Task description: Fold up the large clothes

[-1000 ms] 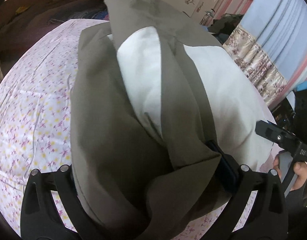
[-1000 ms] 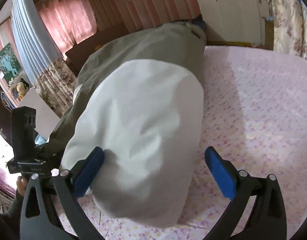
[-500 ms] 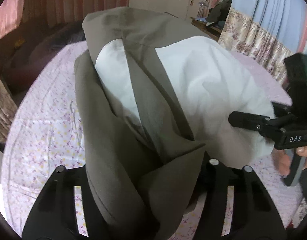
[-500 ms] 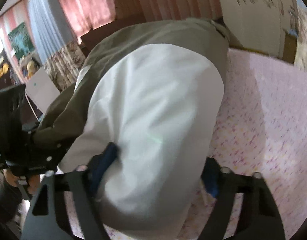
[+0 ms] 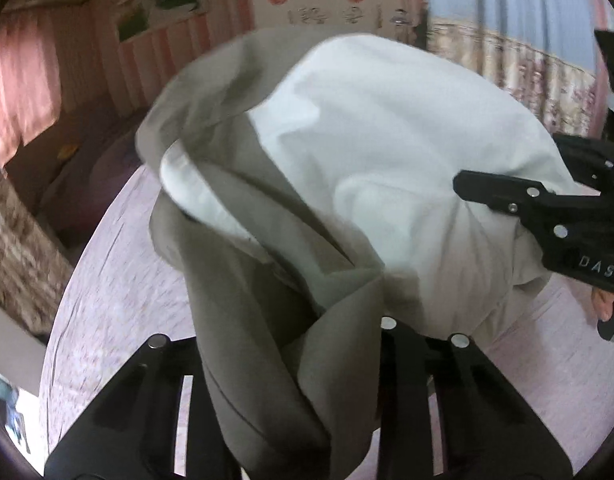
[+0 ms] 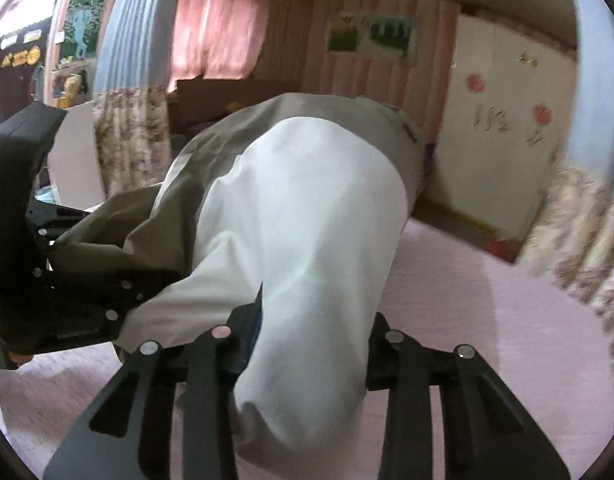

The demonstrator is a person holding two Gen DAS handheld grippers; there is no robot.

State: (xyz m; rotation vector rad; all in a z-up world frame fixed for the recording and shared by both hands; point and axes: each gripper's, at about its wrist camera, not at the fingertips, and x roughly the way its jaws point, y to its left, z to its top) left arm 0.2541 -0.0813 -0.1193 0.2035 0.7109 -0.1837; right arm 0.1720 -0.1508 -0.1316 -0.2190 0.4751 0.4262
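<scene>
Both grippers are clamped on the near hem of the garment (image 5: 235, 264), which hangs above the bed (image 5: 119, 292): the left gripper (image 5: 295, 344) on olive shell, the right gripper (image 6: 307, 340) on white lining. Lift both evenly, so the cloth hangs flat. It looks thin, smooth and soft, with loose folds.

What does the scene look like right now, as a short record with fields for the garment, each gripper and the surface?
garment: olive-grey jacket with white lining showing, lifted off the bed at the near end
left gripper: shut on the olive fabric
right gripper: shut on the white lining
surface: pink floral bedsheet
background: pink curtains, blurred
</scene>
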